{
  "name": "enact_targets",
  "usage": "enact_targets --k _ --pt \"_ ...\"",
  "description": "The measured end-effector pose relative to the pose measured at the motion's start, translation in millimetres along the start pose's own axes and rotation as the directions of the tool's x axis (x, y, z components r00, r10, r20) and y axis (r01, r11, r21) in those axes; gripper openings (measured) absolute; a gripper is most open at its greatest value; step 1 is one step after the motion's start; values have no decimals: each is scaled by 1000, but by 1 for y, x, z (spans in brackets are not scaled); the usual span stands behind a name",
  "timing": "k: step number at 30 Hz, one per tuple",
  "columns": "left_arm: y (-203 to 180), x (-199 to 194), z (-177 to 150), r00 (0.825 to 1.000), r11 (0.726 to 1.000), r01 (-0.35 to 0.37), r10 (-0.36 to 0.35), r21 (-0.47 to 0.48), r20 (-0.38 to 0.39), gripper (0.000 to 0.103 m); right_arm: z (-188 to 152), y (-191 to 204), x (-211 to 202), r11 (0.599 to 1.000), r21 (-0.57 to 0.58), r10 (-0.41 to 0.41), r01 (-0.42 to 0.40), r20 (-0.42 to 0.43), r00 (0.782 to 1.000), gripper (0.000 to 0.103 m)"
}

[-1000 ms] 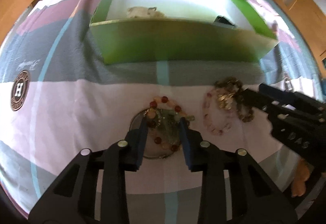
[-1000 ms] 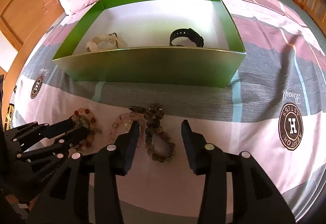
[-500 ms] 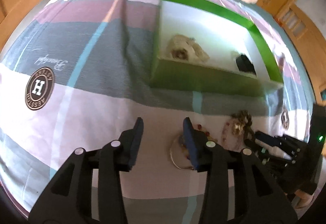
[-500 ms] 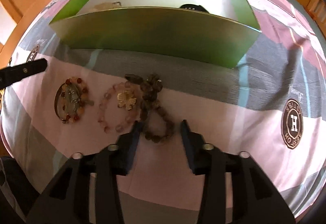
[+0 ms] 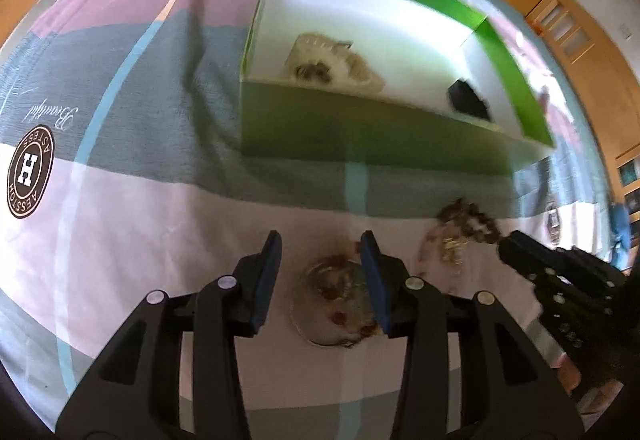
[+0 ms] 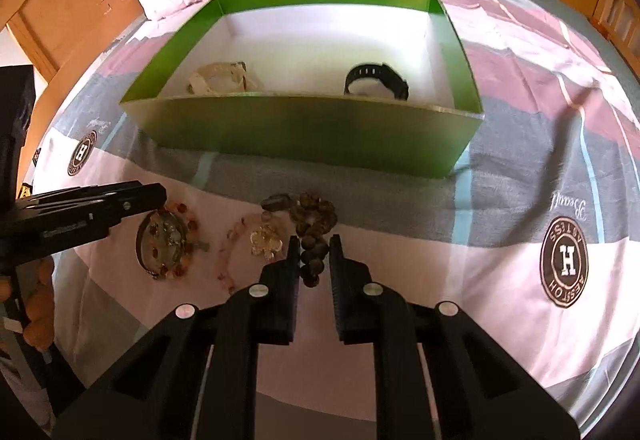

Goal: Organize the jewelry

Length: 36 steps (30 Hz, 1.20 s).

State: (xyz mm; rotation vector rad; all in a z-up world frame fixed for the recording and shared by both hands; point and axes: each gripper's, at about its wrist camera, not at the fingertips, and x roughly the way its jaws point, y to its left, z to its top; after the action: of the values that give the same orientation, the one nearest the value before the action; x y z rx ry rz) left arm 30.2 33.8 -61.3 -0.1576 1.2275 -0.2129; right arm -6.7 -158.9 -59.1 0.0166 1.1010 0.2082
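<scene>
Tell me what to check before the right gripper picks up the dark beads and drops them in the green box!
1. Dark beads between the right gripper fingers: ok, the near end of the strand sits in the gap.
2. Beads gripped: cannot tell; the fingers are close beside them, but contact is unclear.
3. Pink bracelet out of the grip: cannot tell; it lies right next to the left-hand finger.
4. Room in the box: ok, bare white floor between the pale item and the black watch.
5. Left gripper out of the way: ok, open over the red-bead bracelet, off to the side.
</scene>
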Motion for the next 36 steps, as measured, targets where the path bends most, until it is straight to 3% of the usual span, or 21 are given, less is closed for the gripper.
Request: enact_targets --k 4,6,7,8,14,18,21,26,28,31,33,36 --pt "-2 6 -1 1000 1000 -15 15 4 -21 41 0 -5 -2 1000 0 1 -1 -4 1000 14" --pt "-5 5 -2 1000 1000 5 -4 18 -22 19 -1 -6 -4 1000 0 -1 1 -1 1000 14" --pt "-6 4 -2 1000 1000 10 -9 23 -21 17 -1 -6 -4 1000 1 -3 3 3 1000 14" --pt "-8 3 -3 1000 1000 -2 3 30 -12 7 -1 -7 -5 1000 2 -4 4 8 1000 14" --pt "-8 -28 1 994 998 56 -57 17 95 7 2 -9 -35 1000 12 20 -22 137 990 12" --pt "-15 -55 1 974 997 57 -68 57 216 7 6 -11 -53 1000 4 28 -29 213 977 12" --pt "-18 -57 1 969 995 67 -81 70 233 8 8 -18 -42 999 40 4 -11 171 985 13" --pt "-14 -45 2 983 998 31 -40 50 180 8 2 -30 -11 996 81 -34 29 56 998 15" --pt "-6 -37 3 988 999 29 -32 22 154 9 -1 -28 -2 997 67 -49 47 22 999 22" --pt "5 -33 4 991 999 27 -22 -36 132 26 -4 -25 7 997 57 -47 47 -5 999 34" --pt "14 -31 5 992 997 21 -11 -79 128 39 -5 -21 8 998 42 -56 56 -7 998 36" --pt "19 -25 5 993 996 1 10 -90 116 39 -7 -17 10 997 22 -74 75 -13 997 37"
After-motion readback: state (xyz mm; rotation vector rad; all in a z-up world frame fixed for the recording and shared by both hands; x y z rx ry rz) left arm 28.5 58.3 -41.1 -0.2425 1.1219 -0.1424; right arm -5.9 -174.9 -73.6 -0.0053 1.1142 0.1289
